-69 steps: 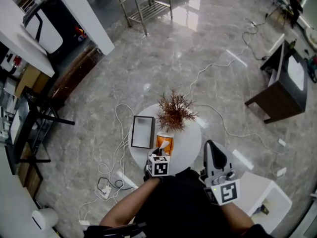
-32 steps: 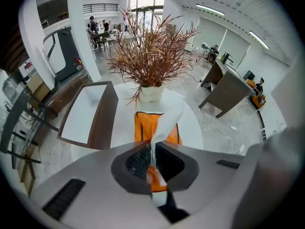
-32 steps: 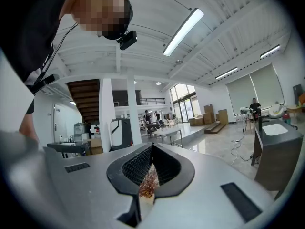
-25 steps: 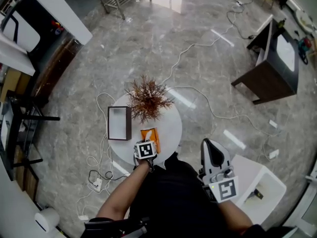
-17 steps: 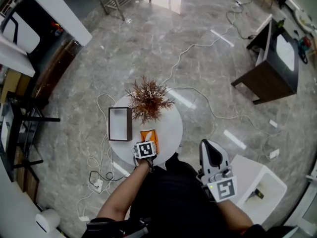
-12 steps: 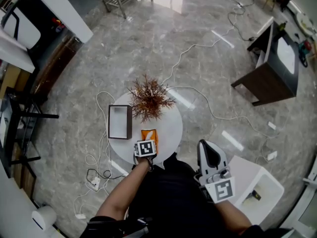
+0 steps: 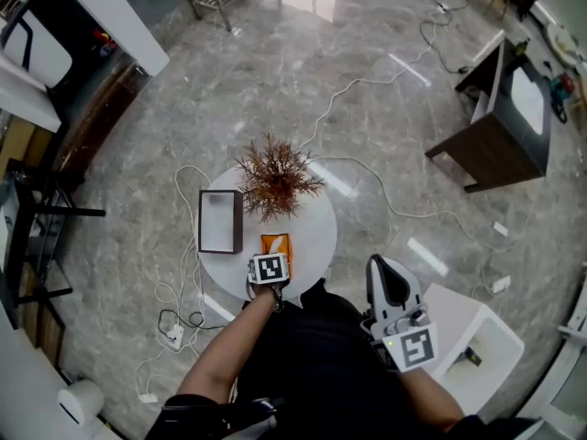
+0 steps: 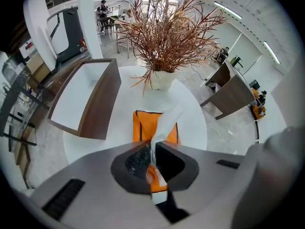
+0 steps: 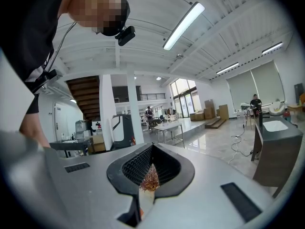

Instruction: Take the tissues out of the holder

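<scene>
Pinching a white tissue [image 8: 165, 126] right at its free top end, the left gripper [image 8: 153, 151] has its jaws pressed together on the sheet, pointing steeply down over the orange holder [image 8: 141, 129]. The holder lies flat on the round white table [image 8: 193, 109], near the person's side of it, just in front of the pot of dried reddish plant [image 8: 167, 37] and beside an open brown tray [image 8: 97, 99]. Its long side runs from the gripper away toward the plant, with the opening facing up. The tissue comes out of that opening as a narrow, crumpled strip whose length runs upward from the holder into the jaws, leaning a little to one side in the left gripper view. I'd judge it to be very light, limp stuff that tears easily, so the pinch on the upper end looks like the right place. A straight lift along the strip's own line should draw it free, while a sideways tug might rip it or drag the light holder across the smooth tabletop. How many sheets remain inside I can't make out. The right gripper [image 9: 151, 148] is held well off to the right of the table, roughly level, jaws drawn together with nothing between them; only a sliver of the plant shows far off past them.
</scene>
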{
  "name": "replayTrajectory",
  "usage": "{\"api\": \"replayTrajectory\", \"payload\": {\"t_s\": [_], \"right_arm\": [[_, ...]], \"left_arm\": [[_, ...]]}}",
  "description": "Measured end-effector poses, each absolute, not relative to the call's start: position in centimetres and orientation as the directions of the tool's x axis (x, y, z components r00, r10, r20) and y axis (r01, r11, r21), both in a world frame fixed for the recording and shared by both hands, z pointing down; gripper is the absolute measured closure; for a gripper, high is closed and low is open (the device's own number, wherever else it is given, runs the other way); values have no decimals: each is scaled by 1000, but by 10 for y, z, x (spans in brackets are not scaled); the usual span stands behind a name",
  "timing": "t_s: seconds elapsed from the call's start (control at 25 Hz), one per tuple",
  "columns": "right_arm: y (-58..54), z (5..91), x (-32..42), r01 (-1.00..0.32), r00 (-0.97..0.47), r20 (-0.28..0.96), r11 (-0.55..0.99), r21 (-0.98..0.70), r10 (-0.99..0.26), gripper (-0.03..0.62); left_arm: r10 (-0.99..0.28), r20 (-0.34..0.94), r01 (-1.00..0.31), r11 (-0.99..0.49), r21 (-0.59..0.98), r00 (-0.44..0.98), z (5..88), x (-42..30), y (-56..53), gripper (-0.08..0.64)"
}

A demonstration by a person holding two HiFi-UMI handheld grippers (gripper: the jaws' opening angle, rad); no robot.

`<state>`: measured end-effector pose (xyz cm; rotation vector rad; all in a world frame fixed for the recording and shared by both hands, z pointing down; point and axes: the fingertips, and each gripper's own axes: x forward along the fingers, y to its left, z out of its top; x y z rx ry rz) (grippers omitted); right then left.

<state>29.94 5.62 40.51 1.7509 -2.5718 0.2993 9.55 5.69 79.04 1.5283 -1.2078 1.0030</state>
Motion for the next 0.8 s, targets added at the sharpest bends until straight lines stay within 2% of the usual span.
{"api": "replayTrajectory", "payload": {"t_s": [0.36, 0.8], "right_arm": [[52, 398, 286, -912, -399, 108, 382, -146, -910, 584], [49, 395, 277, -912, -398, 89, 383, -149, -913, 584]], "left_arm": [[-229, 954, -978, -127, 166, 192, 788, 97, 59, 533], [-254, 939, -970, -137, 203, 232, 773, 99, 61, 408]]}}
